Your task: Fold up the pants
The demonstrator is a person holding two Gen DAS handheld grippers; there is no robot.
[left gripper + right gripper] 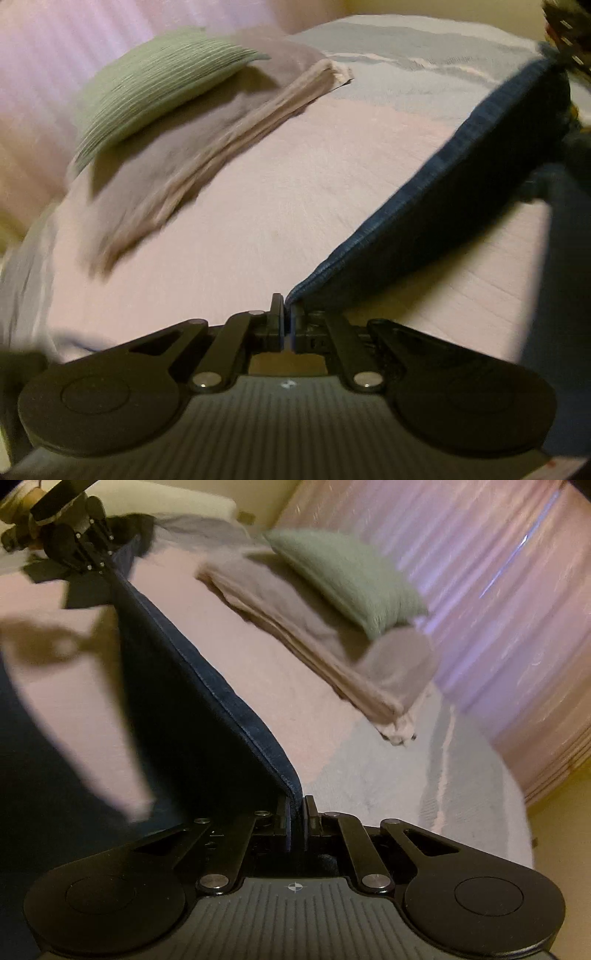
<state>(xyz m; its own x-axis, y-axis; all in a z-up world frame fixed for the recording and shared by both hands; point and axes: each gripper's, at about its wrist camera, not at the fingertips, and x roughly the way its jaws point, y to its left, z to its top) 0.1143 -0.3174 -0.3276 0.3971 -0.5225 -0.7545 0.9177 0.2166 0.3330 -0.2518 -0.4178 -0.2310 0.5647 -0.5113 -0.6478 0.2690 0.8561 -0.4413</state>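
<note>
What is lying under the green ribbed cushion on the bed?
The green ribbed cushion rests on a folded grey-beige blanket, which lies on the pale pink bedsheet. The blanket part directly beneath the cushion is covered, so anything there cannot be seen.

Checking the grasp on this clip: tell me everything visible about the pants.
The pants are dark blue denim with a stitched seam along the raised edge. That edge is stretched in a taut line between the two grippers, lifted off the pale pink bed cover. The left gripper is shut on one end, the right gripper on the other. The rest hangs below the edge and looks to trail onto the bed. Motion blur hides pockets, waistband and hems.
</note>
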